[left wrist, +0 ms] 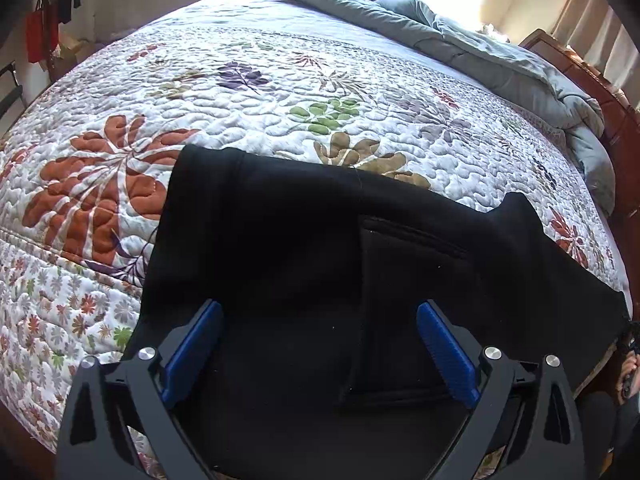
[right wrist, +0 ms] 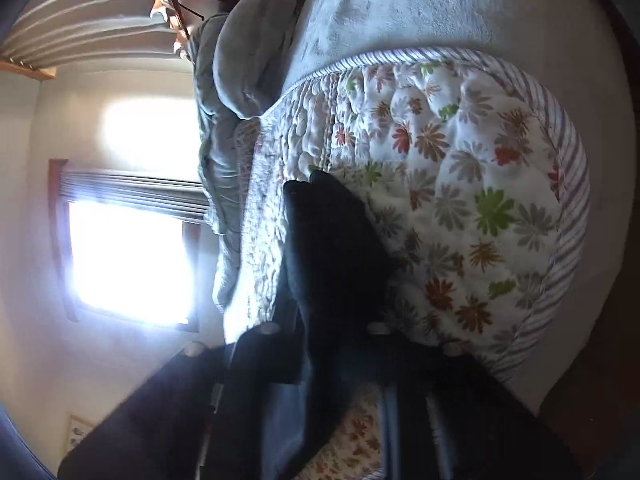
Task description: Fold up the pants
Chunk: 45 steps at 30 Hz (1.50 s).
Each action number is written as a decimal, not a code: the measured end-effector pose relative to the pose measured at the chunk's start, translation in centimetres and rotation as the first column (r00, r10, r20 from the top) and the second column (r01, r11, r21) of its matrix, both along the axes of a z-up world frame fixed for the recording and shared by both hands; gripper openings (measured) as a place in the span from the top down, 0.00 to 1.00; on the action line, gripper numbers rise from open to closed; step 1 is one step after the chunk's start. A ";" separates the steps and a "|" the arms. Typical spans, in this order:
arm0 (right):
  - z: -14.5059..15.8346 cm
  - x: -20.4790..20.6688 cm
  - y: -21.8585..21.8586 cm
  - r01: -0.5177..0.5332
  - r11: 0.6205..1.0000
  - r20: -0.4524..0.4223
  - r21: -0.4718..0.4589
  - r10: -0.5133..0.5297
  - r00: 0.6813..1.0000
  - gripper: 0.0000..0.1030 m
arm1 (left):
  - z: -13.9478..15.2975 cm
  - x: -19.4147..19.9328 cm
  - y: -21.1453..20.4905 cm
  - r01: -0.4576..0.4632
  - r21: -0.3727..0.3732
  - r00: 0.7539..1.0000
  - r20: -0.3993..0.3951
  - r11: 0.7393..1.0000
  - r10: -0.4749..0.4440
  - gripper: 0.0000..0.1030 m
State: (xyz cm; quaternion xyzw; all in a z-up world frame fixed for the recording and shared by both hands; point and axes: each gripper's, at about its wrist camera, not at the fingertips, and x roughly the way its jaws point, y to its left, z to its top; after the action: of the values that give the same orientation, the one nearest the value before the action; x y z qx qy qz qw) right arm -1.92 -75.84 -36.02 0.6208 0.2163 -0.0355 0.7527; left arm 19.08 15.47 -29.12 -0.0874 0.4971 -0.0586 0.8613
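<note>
Black pants [left wrist: 304,248] lie spread across the floral quilt [left wrist: 240,92] at the near edge of the bed, with a back pocket [left wrist: 412,280] facing up. My left gripper [left wrist: 320,344] hovers just above the pants, its blue pads [left wrist: 192,356] wide apart and empty. In the right wrist view, which is rolled sideways, my right gripper [right wrist: 332,344] is shut on a bunched end of the pants [right wrist: 332,240], lifted off the quilt [right wrist: 480,200] near the bed's corner.
A grey comforter [left wrist: 500,52] is heaped along the far side of the bed and shows in the right wrist view [right wrist: 248,72]. A wooden bed frame [left wrist: 600,92] is at the right. A bright window [right wrist: 128,260] and clothes hanging [left wrist: 44,28] at far left.
</note>
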 end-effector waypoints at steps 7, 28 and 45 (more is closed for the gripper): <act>7.4 0.5 3.2 0.003 0.978 -0.084 -0.209 -0.021 0.996 0.91 | -0.3 0.0 0.3 -0.005 -0.027 1.000 0.000 1.000 0.005 0.04; 26.2 4.6 20.8 -0.179 0.652 -0.198 -0.737 0.045 0.979 0.91 | -0.2 -0.4 2.0 -0.017 -0.173 0.999 0.028 0.985 0.022 0.04; 29.3 7.3 33.1 -0.291 0.319 -0.285 -0.902 0.066 0.956 0.90 | 0.1 -1.0 2.9 -0.021 -0.254 0.998 0.053 0.967 0.036 0.04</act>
State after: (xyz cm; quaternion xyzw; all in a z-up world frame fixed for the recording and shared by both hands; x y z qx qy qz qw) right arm 5.41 -42.76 -6.71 0.0418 0.2968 -0.1303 0.9451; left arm 18.05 18.41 -29.03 -0.2019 0.4596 -0.1116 0.8576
